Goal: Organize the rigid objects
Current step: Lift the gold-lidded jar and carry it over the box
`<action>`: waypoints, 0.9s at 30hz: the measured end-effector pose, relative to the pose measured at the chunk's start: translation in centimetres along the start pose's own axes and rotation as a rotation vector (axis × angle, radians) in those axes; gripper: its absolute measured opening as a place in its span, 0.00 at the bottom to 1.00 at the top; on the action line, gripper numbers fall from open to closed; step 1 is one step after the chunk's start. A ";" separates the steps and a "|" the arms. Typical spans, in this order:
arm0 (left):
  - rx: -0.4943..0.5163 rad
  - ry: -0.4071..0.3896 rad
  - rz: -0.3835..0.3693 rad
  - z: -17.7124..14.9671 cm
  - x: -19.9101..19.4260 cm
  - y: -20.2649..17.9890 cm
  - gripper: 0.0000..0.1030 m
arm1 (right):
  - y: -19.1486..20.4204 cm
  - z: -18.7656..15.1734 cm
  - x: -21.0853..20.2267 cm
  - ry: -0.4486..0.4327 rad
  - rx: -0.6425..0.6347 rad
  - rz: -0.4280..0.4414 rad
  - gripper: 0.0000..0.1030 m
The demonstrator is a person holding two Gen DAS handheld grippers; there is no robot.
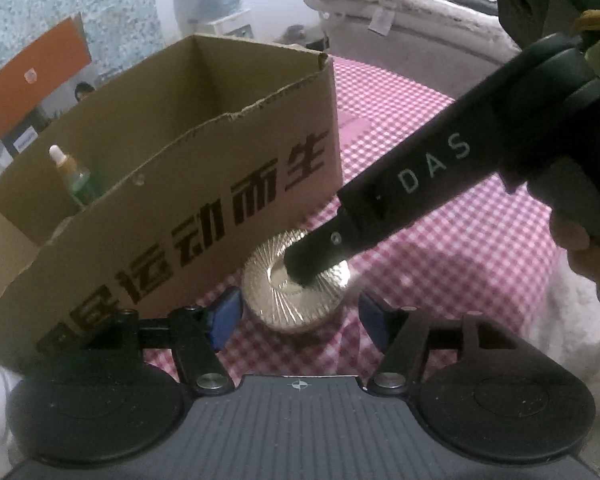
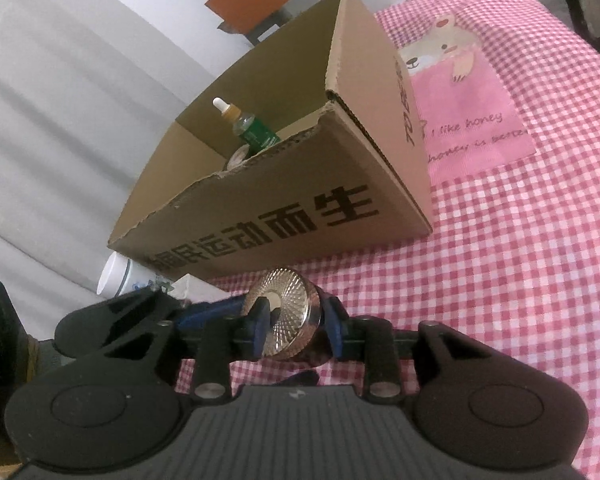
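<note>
A round jar with a ribbed gold lid point(image 1: 296, 280) stands on the pink checked cloth in front of a cardboard box point(image 1: 228, 184). In the left wrist view my left gripper point(image 1: 300, 316) is open, its blue pads on either side of the jar, apart from it. The right gripper's black finger point(image 1: 340, 236) comes in from the right onto the lid. In the right wrist view my right gripper point(image 2: 296, 330) is shut on the gold-lidded jar point(image 2: 282, 314). The box point(image 2: 284, 216) holds a green dropper bottle point(image 2: 252, 128), which also shows in the left wrist view point(image 1: 76, 176).
A white cup point(image 2: 118, 276) and a pale carton lie left of the box. A dark block point(image 2: 0, 340) stands at the far left. A pink bear patch point(image 2: 464, 100) is sewn on the cloth. An orange board point(image 1: 36, 80) and a white bed point(image 1: 400, 16) lie behind.
</note>
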State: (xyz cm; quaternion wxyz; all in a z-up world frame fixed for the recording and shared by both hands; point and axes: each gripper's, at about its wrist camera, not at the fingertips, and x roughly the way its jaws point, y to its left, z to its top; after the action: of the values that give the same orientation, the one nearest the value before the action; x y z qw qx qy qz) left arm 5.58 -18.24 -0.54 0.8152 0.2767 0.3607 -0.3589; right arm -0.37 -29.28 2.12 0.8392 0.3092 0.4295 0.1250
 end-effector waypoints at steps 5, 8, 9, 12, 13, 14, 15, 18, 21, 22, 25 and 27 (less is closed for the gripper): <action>-0.008 -0.001 0.018 0.2 0.7 0.0 0.60 | -0.3 0.2 0.6 -0.001 0.027 0.027 0.37; -0.017 -0.004 0.019 0.3 0.6 0.2 0.59 | -0.6 0.1 0.5 -0.009 0.039 0.034 0.37; -0.022 -0.004 0.015 0.4 0.6 0.4 0.58 | -0.6 0.0 0.4 -0.013 0.042 0.034 0.37; -0.035 -0.010 0.015 0.3 0.1 0.4 0.57 | -0.3 -0.3 0.1 -0.016 0.037 0.023 0.36; -0.039 -0.015 0.018 0.3 -0.3 0.5 0.56 | 0.0 -0.4 -0.1 -0.016 0.033 0.019 0.36; -0.044 -0.023 0.022 0.3 -0.7 0.5 0.56 | 0.3 -0.5 -0.2 -0.016 0.029 0.016 0.36; -0.049 -0.035 0.029 0.4 -1.3 0.6 0.56 | 0.7 -0.5 -0.4 -0.018 0.021 0.014 0.36; -0.072 -0.084 0.055 0.8 -3.6 1.0 0.56 | 2.5 -0.3 -1.3 -0.036 -0.019 0.016 0.37; -0.090 -0.159 0.097 1.7 -6.4 1.9 0.56 | 5.1 0.7 -2.8 -0.072 -0.083 0.033 0.37; -0.095 -0.184 0.110 2.1 -7.4 2.3 0.56 | 6.1 1.1 -3.3 -0.087 -0.107 0.040 0.37; -0.120 -0.240 0.136 3.8 -9.4 3.9 0.56 | 9.2 2.9 -4.8 -0.139 -0.198 0.056 0.37; -0.141 -0.258 0.143 5.2 -10.0 5.2 0.56 | 10.8 4.3 -5.3 -0.158 -0.246 0.062 0.37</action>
State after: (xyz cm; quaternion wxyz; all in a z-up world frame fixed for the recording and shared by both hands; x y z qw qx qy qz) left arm 6.84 -15.02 11.38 0.8956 0.1955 0.2566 -0.3064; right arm 0.47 -25.17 14.17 0.8976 0.2260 0.3340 0.1779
